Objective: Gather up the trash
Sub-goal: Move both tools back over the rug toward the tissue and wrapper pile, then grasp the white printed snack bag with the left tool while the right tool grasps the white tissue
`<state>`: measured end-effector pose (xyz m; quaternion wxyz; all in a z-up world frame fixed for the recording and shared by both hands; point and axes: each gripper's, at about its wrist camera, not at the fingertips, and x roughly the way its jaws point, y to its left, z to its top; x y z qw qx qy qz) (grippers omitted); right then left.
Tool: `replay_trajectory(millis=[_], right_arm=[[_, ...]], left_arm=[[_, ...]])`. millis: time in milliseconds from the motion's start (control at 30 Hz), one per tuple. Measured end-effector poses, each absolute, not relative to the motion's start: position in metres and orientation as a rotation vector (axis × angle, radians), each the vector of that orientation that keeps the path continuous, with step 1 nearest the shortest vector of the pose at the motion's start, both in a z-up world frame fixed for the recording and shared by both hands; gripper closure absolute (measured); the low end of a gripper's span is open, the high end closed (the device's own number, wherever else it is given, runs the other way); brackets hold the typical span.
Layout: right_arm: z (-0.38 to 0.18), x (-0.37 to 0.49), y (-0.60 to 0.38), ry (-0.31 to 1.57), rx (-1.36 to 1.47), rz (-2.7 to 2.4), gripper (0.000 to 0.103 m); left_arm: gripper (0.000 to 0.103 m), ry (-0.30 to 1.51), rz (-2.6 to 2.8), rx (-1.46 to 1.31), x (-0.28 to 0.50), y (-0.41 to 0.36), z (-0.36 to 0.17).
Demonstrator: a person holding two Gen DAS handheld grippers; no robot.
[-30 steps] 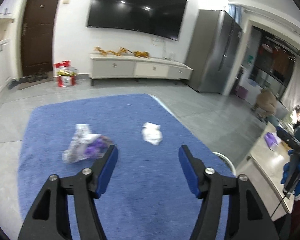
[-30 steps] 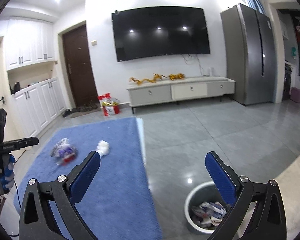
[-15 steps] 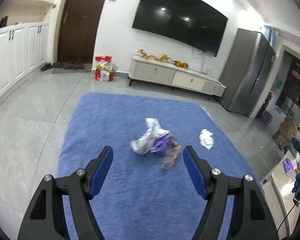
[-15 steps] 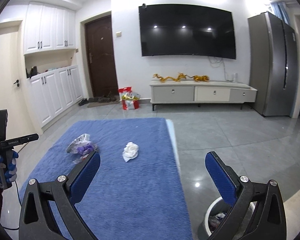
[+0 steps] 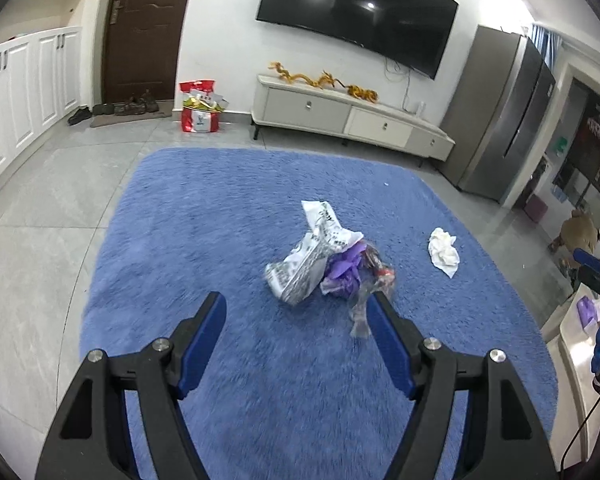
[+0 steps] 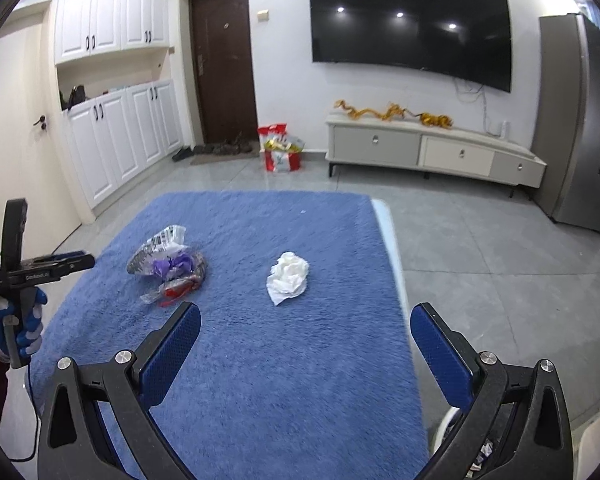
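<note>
The left gripper (image 5: 296, 312) points down at a blue rug (image 5: 228, 216); its jaws are spread with nothing between the pads. Just ahead of the fingertips lies a crumpled wrapper bundle (image 5: 320, 264) of printed white film, purple plastic and clear cellophane. A clear strip of it runs down to the right finger (image 5: 384, 332) and is blurred, so contact there cannot be determined. To the right of the bundle, apart from it, a crumpled white tissue (image 5: 443, 252) rests on the rug. At the right edge of this view the other gripper is cut off by the frame.

In the right wrist view, a gloved hand (image 6: 14, 324) holding the left gripper's handle appears at the left edge, partly cropped. The right gripper (image 6: 306, 330) hangs over the rug with jaws wide apart and empty, the tissue lying ahead of them. At the lower right, a bin (image 6: 446, 428) is mostly hidden behind the right finger; only part of its rim and some contents are visible.
</note>
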<state>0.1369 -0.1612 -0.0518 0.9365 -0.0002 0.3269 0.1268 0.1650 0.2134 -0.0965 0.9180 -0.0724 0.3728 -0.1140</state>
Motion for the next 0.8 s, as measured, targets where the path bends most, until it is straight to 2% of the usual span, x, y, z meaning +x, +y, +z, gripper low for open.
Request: replay_trajectory(millis=[333, 433, 467, 600, 800], right_arm=[[-0.100, 0.202, -0.128, 0.792, -0.032, 0.312, 0.000], [-0.113, 0.215, -0.119, 0.822, -0.047, 0.325, 0.000], [-0.117, 0.219, -0.116, 0.830, -0.053, 0.327, 0.000], [-0.131, 0.234, -0.108, 0.856, -0.077, 0.329, 0.000], [-0.145, 0.259, -0.103, 0.869, -0.085, 0.315, 0.004]], left_arm=[[0.034, 0.863, -0.239, -0.126, 0.241, 0.192, -0.128], [0.044, 0.905, -0.244, -0.161, 0.259, 0.193, -0.141], [0.052, 0.914, -0.240, -0.164, 0.262, 0.193, -0.144], [0.064, 0.948, -0.231, -0.199, 0.272, 0.197, -0.157], [0.071, 0.926, -0.226, -0.282, 0.272, 0.211, -0.161]])
